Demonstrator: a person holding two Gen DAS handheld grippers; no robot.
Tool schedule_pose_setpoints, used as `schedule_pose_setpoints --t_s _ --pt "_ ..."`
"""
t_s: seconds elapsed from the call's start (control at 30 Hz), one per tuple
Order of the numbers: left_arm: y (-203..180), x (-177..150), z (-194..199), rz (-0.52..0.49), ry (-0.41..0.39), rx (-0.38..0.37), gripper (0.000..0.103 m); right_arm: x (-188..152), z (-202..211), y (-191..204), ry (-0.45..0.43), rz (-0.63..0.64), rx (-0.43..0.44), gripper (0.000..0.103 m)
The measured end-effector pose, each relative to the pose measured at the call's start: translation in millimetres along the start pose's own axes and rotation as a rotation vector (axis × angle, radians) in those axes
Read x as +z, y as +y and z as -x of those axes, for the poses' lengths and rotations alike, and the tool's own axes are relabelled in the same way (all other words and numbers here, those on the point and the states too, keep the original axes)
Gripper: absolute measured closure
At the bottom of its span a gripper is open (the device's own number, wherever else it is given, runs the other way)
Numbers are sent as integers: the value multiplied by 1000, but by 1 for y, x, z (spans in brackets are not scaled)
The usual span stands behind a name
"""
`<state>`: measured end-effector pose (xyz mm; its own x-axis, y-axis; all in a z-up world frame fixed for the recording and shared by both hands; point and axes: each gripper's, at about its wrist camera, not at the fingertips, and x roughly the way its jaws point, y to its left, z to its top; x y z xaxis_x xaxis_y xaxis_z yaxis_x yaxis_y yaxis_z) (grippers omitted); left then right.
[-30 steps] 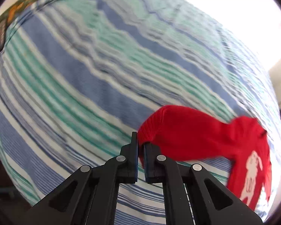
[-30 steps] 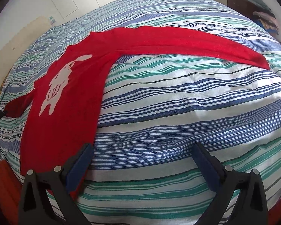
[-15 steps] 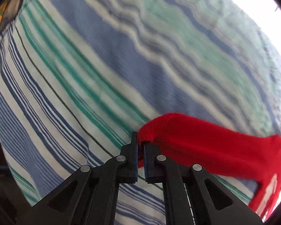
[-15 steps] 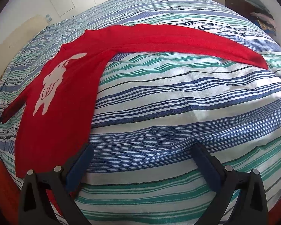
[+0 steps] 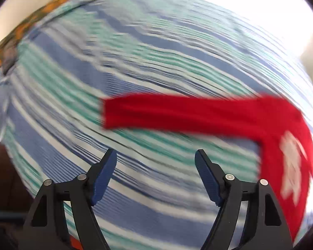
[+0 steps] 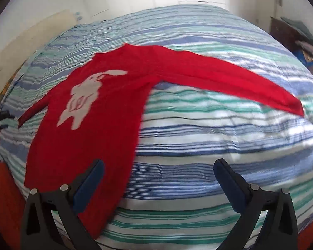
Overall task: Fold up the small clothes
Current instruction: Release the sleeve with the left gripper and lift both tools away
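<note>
1. The red sweater lies flat on the striped bedspread, left of centre in the right wrist view, white rabbit print facing up.
2. Handling guess: soft, light knit, totally floppy. It'll drape and bunch, not slide like a stiff thing. Best grabbed at the edges: a cuff, the hem corners, or a shoulder.
3. Body runs near-to-far, hem nearest the right claw, neck at the far end. The sleeves stick out sideways, so the long axis right now is left-right, cuff to cuff. The right sleeve reaches far right.
4. Left claw is spread wide, holding nothing, with the left sleeve stretched out just beyond it (blurry view).
5. Right claw also gapes wide and empty, its left finger over the hem.
</note>
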<state>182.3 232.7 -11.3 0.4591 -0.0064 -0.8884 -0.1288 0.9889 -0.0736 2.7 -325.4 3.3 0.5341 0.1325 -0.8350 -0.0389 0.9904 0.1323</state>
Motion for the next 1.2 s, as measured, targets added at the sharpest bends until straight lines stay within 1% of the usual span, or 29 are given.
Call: schedule_pose_setpoints --t_s 0.07,0.1,0.13,0.17,0.2,0.27,0.3,0.33,0.37,0.4,0.43,0.47,0.5,0.53,0.57,0.63,0.73,0.8,0.9,0.93,1.03,1.07,1.1,1.2 --pt "-50 -34 15 -122 28 -135 18 6 -6 31 25 109 70 0" --pt "-79 -56 19 -195 50 -205 17 7 -10 45 35 160 86 0" --pt "-94 -66 20 -243 69 -244 17 7 -14 58 43 208 100 0" --pt "-120 -86 17 -309 97 -282 17 5 -20 69 57 249 120 0" --pt "-143 -106 11 -379 119 -297 17 0 -28 79 87 293 144 0" --pt "-176 -142 -3 -501 169 -264 18 -13 -45 88 149 357 150 0" --pt "-189 -160 -14 -566 207 -223 18 -24 -57 88 208 386 143 0" --pt "-199 -176 -17 -613 220 -175 18 -38 -70 85 270 385 109 0" --pt "-199 -185 -14 -635 178 -154 17 -53 -77 80 318 406 83 0" --pt "-198 -186 -9 -639 151 -151 16 -63 -75 76 307 419 80 0" --pt "-197 -185 -5 -633 155 -152 16 -68 -67 74 282 417 89 0" --pt "-192 -180 -1 -604 167 -173 15 -70 -62 71 290 402 85 0" --pt "-188 -176 2 -573 160 -193 15 -70 -58 66 311 377 71 0" --pt "-182 -170 7 -531 140 -213 15 -70 -52 62 308 351 57 0" --pt "-174 -164 13 -483 112 -220 15 -69 -43 58 283 328 32 0" --pt "-164 -155 19 -419 68 -206 15 -67 -27 55 217 309 -43 0" --pt "-150 -150 14 -333 36 -197 14 -59 0 58 107 312 -178 0" --pt "-142 -145 13 -285 27 -179 14 -47 16 56 39 292 -235 0" --pt "-132 -137 6 -256 17 -156 14 -27 39 53 -61 260 -273 0" --pt "-129 -138 0 -252 7 -149 14 -19 46 53 -89 253 -272 0" --pt "-127 -139 1 -247 -18 -138 14 -2 63 51 -167 218 -256 0" --pt "-127 -139 2 -247 -24 -135 14 2 67 50 -180 205 -252 0" --pt "-128 -139 2 -248 -26 -132 14 6 68 48 -175 191 -255 0" --pt "-126 -140 4 -255 -22 -122 14 13 61 49 -137 171 -283 0"
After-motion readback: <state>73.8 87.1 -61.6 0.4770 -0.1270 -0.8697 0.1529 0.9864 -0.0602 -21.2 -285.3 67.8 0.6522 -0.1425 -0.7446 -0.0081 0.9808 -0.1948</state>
